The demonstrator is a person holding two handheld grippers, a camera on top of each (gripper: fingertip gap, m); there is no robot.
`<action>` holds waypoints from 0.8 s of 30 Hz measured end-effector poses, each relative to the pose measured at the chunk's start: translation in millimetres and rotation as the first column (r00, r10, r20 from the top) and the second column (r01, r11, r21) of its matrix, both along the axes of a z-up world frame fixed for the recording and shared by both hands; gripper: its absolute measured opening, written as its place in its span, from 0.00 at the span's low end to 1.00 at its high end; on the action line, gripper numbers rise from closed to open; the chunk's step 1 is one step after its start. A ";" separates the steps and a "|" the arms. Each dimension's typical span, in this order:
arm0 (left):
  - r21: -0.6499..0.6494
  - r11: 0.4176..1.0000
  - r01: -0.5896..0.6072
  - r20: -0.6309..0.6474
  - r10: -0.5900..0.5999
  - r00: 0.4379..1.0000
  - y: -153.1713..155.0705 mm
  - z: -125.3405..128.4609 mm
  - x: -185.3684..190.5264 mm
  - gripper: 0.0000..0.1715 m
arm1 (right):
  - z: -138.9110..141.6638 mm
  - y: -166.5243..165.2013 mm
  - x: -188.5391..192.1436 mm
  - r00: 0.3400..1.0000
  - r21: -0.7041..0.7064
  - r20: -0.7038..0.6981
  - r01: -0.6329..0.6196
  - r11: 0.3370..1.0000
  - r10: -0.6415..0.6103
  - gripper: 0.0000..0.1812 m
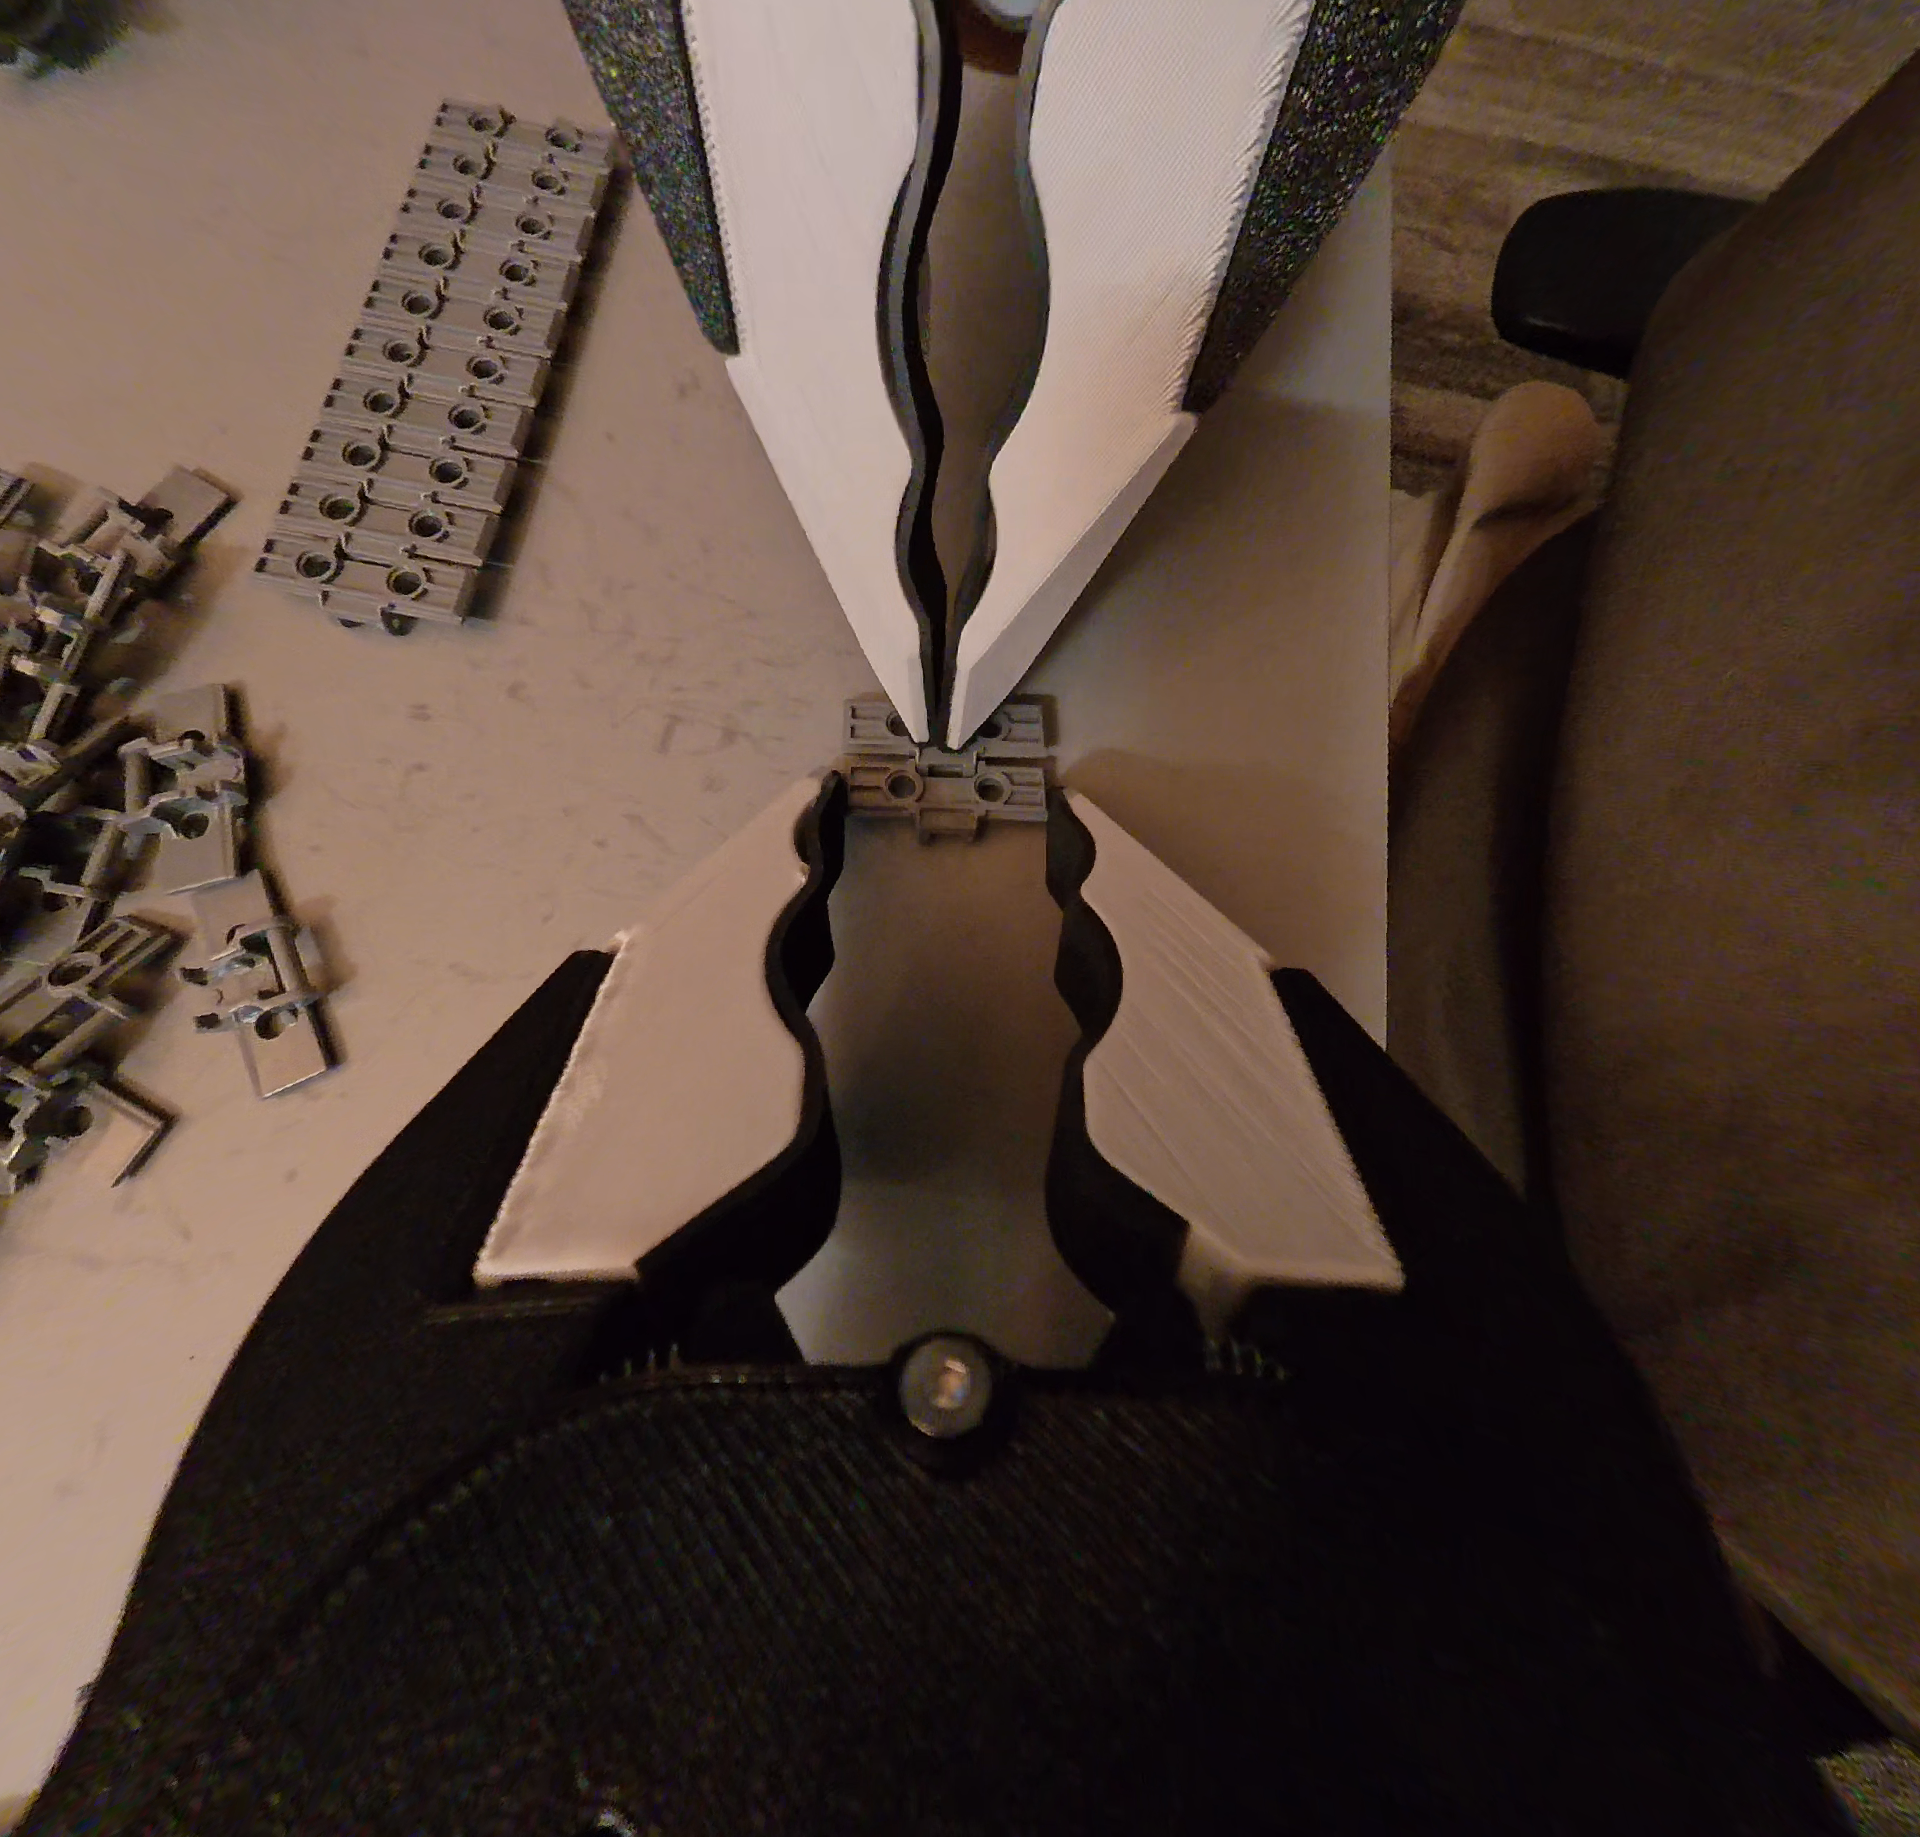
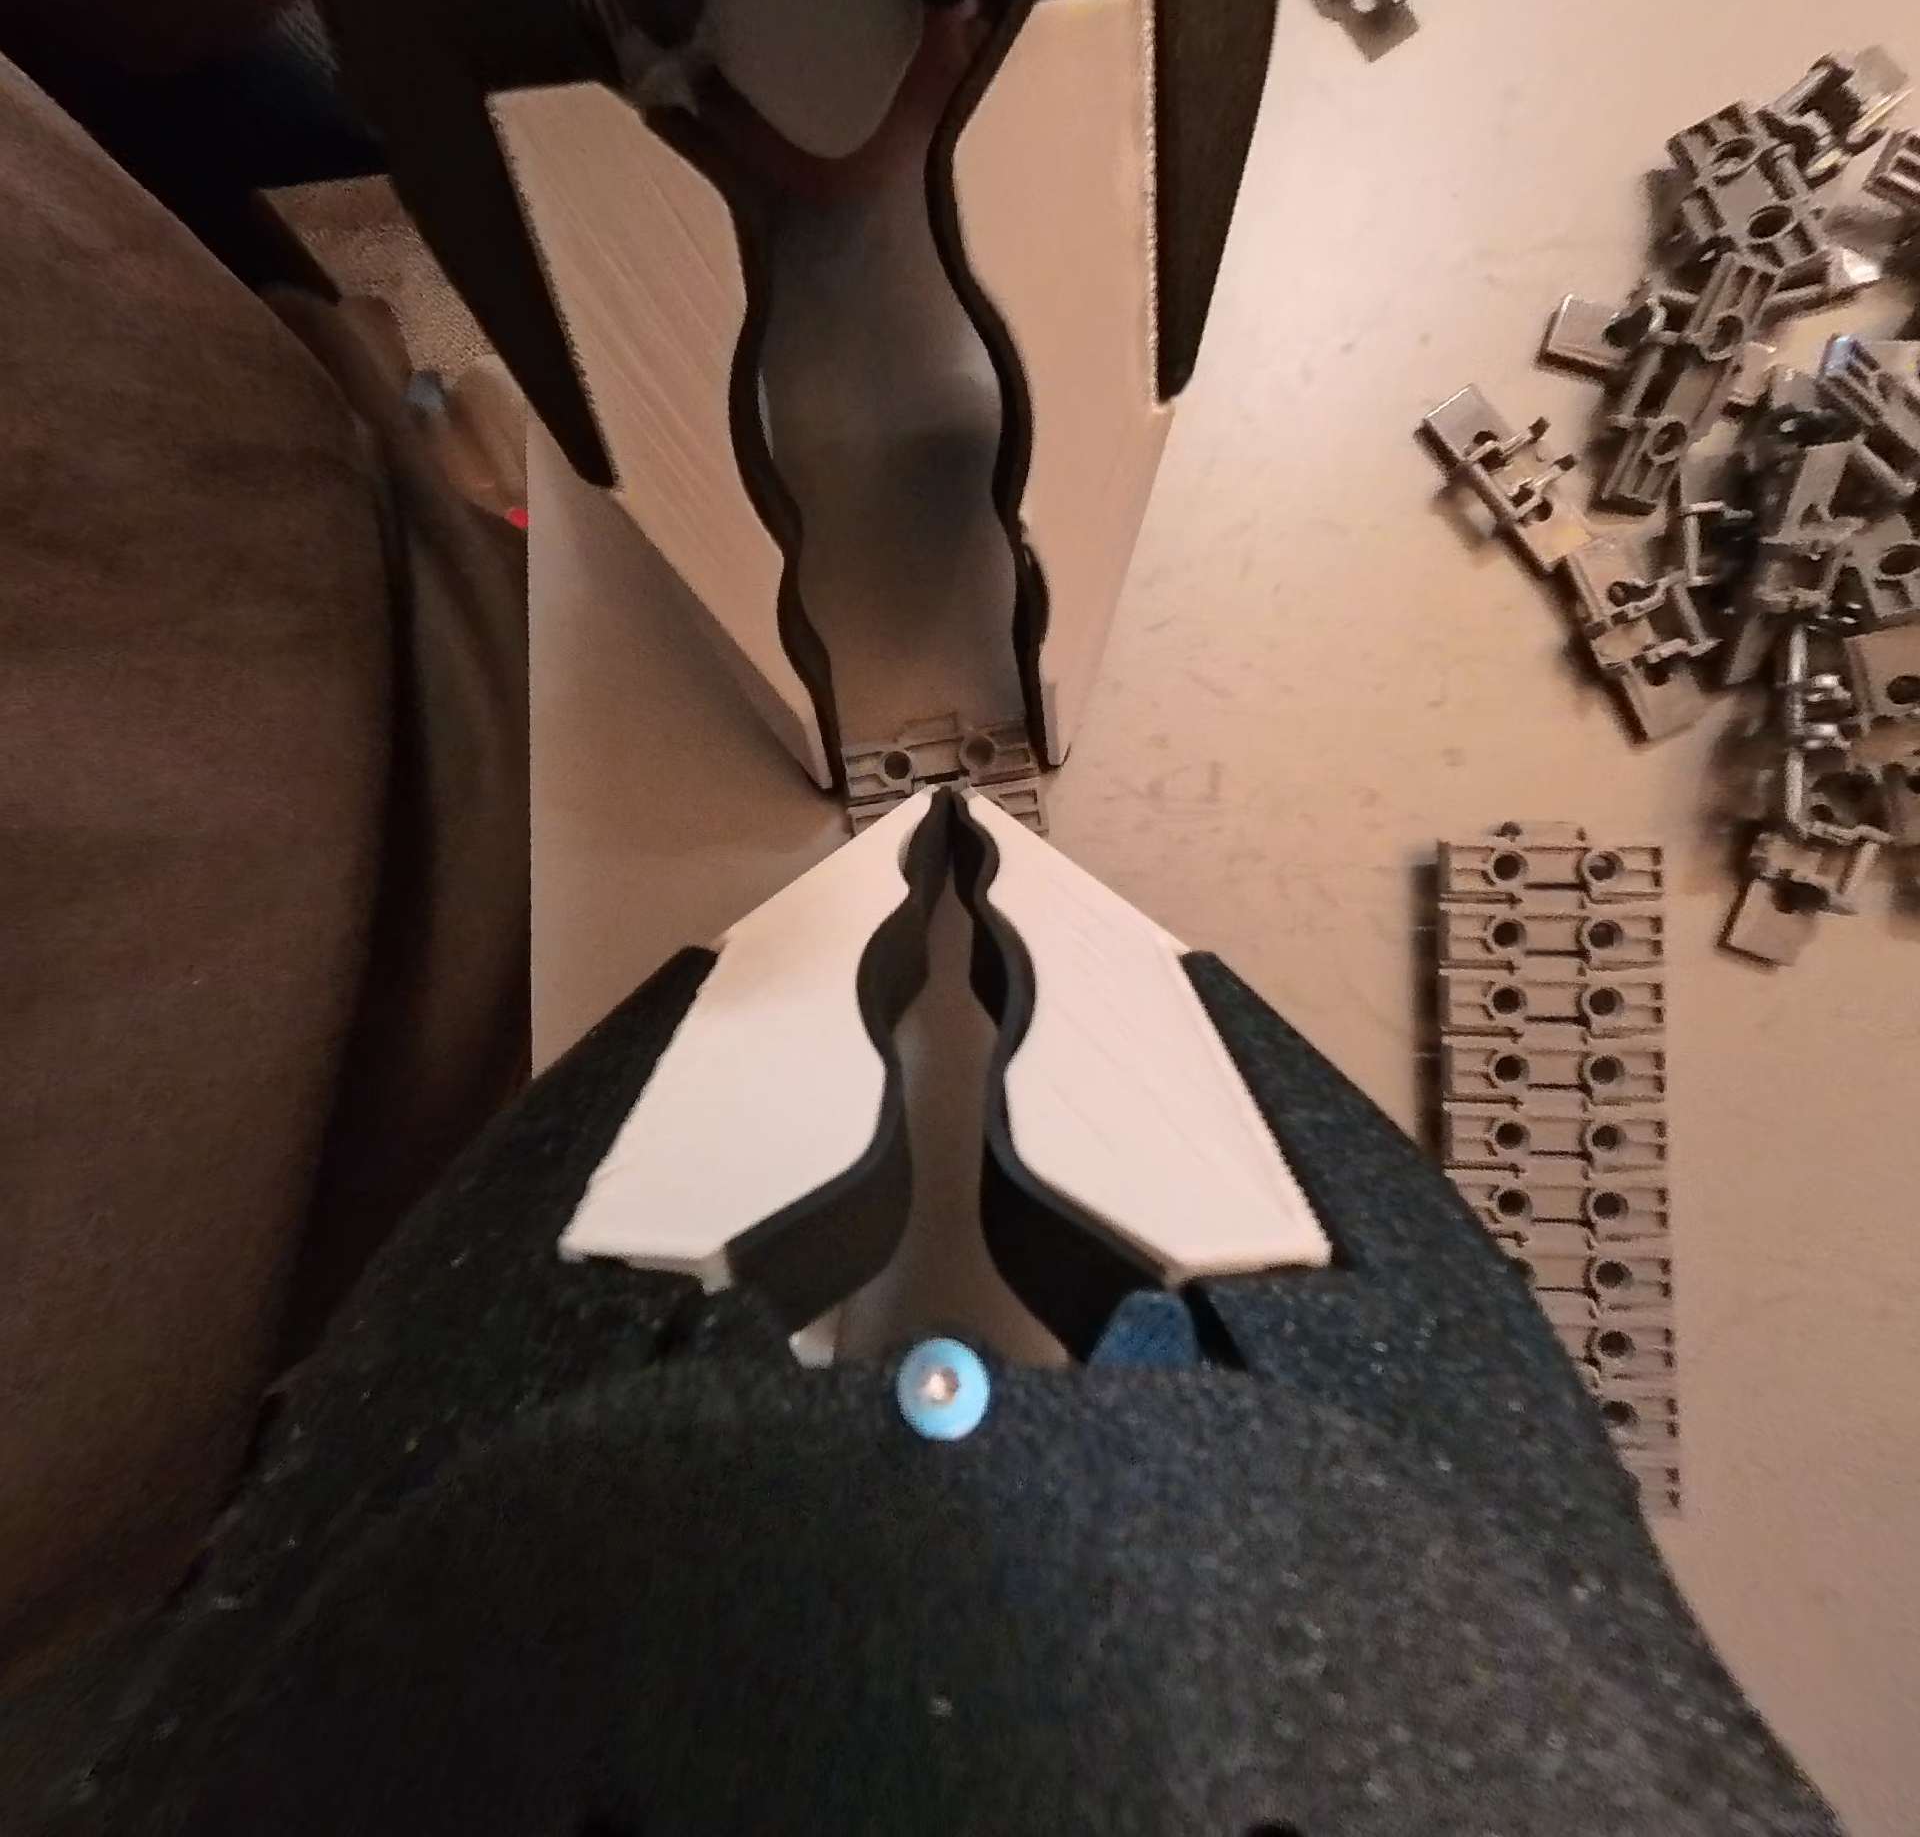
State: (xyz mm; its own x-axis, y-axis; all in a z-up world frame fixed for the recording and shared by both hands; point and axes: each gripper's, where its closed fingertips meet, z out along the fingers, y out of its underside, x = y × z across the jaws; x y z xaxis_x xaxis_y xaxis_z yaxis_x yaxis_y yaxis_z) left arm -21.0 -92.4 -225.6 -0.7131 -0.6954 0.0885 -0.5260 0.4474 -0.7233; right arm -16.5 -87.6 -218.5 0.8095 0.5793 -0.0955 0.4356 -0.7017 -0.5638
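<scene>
Two small joined grey track links [image 1: 997, 785] lie on the white table [image 1: 540, 811] near its edge. My left gripper [image 1: 945, 800] is shut on the nearer link, one white finger against each side. My right gripper [image 1: 940, 738] comes in from the opposite side, jaws closed, with its tips touching the middle of the far link. I cannot tell whether it pinches anything. In the right wrist view my right gripper [image 2: 948, 798] covers most of one link, and the left gripper [image 2: 935, 748] clamps the links [image 2: 894, 764] beyond it.
A long assembled strip of grey links [image 1: 436, 374] [image 2: 1548, 1112] lies flat nearby. A pile of loose grey links [image 1: 104, 852] [image 2: 1766, 499] sits beyond it. The table edge runs close beside the grippers, with brown upholstery [image 1: 1714, 852] and a black armrest [image 1: 1600, 270] past it. Only a small space, under 4 cm, lies between the two pairs of fingers.
</scene>
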 end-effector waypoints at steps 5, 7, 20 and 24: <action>0.001 1.000 0.000 0.001 0.000 1.000 0.0 0.0 -0.1 0.21 | -0.4 0.4 -0.1 0.994 0.012 0.106 -0.015 1.000 0.014 0.00; -0.002 1.000 0.000 -0.002 0.000 1.000 0.1 0.0 0.0 0.21 | -0.6 0.4 0.0 0.992 -0.003 0.125 -0.008 1.000 0.009 0.00; 0.001 1.000 -0.002 -0.001 0.002 1.000 0.6 -0.2 -0.1 0.21 | -1.9 2.3 -1.5 0.995 0.030 0.095 0.034 0.999 -0.037 0.00; -0.005 1.000 -0.002 -0.008 0.002 1.000 0.9 -0.2 -0.1 0.21 | -1.2 2.5 -1.2 0.995 0.093 0.035 0.095 0.991 -0.099 0.00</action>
State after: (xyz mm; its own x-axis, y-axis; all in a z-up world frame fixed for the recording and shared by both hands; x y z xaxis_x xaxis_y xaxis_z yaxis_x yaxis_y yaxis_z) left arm -21.1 -91.6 -225.8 -0.7110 -0.6964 0.0975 -0.5328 0.4430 -0.7210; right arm -17.6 -85.1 -219.7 0.8642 0.5029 -0.0127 0.3914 -0.6879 -0.6112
